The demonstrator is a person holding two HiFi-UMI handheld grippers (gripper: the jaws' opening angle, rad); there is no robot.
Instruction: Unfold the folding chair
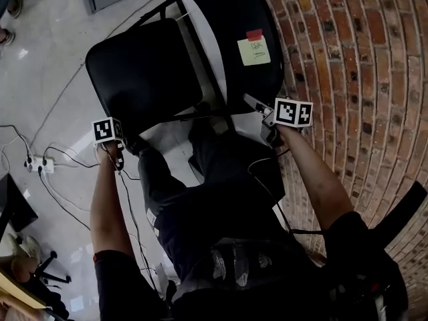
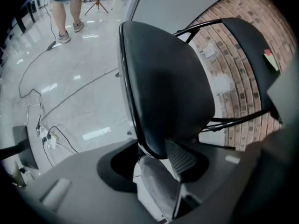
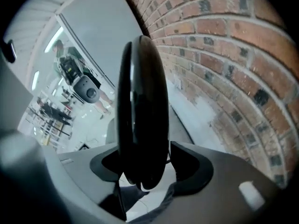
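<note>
The folding chair stands in the upper middle of the head view, partly spread. Its left pad is angled away from its right pad, and black frame tubes run between them. A yellow sticky note under a strip of red tape sits on the right pad. The left gripper is at the left pad's lower edge, and in its own view its jaws are closed on that rim. The right gripper is at the right pad's lower corner. Its jaws stand apart with the pad edge-on between them, and a gap shows on the right side. A brick wall fills the right of the frame. Pale glossy floor with cables lies at left.
</note>
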